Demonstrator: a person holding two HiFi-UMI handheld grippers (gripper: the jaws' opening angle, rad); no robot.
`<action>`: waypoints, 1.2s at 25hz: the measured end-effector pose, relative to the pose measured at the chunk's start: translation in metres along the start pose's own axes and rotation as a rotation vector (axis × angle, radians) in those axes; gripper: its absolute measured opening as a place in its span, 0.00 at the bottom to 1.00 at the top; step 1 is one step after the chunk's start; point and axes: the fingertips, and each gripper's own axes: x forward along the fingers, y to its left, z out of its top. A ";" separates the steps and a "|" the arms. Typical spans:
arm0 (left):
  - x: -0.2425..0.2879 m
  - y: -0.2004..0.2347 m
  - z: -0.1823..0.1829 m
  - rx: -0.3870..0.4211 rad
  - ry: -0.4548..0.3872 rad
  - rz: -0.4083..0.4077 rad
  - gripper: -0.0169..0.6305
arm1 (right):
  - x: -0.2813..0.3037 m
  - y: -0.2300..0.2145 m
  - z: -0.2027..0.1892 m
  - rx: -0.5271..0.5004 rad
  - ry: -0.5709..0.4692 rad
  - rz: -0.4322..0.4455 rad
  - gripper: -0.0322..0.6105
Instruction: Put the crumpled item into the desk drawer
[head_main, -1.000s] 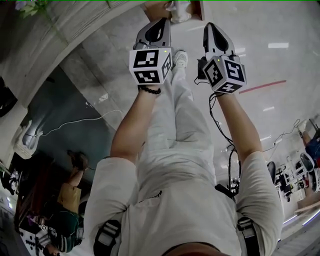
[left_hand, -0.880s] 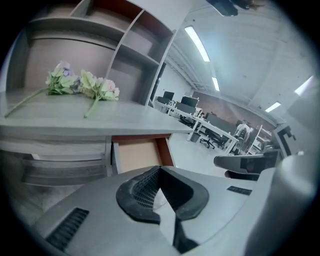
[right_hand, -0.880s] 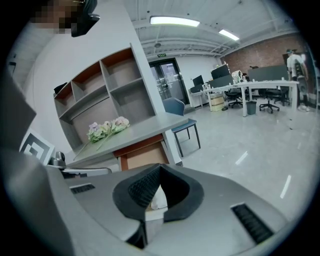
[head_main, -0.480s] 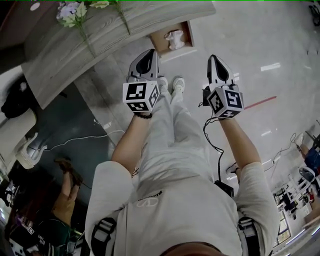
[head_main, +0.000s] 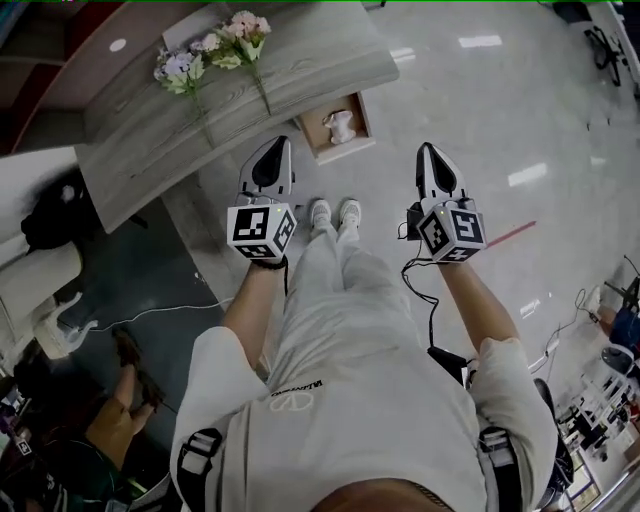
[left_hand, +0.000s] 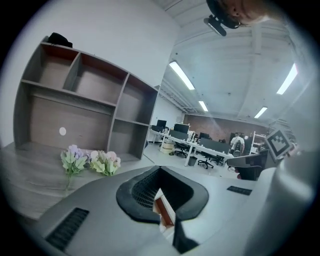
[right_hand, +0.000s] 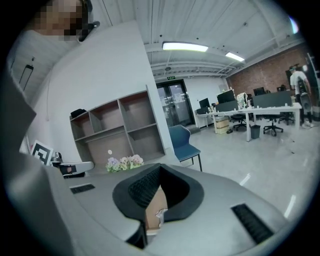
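Wood-lined drawer (head_main: 317, 143) stands pulled out from the front of the grey desk (head_main: 270, 90), with the white crumpled item (head_main: 341, 125) lying inside it. Flowers (head_main: 215, 55) lie on the desk top. Short of the desk, the left gripper (head_main: 273, 146) and right gripper (head_main: 429, 152) hover, jaws closed together, empty.

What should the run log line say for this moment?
left gripper: shut, empty | right gripper: shut, empty | crumpled item: inside open drawer

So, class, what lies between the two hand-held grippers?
In the head view, the person's white shoes stand between the left hand-held gripper and the right hand-held gripper.
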 end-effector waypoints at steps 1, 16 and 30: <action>-0.007 -0.003 0.009 0.009 -0.005 -0.014 0.03 | -0.006 0.002 0.009 -0.002 -0.010 0.000 0.05; -0.069 -0.021 0.110 0.072 -0.158 -0.011 0.03 | -0.088 0.003 0.092 -0.015 -0.116 -0.023 0.05; -0.091 -0.020 0.150 0.101 -0.246 0.021 0.03 | -0.108 0.009 0.128 -0.048 -0.197 -0.023 0.05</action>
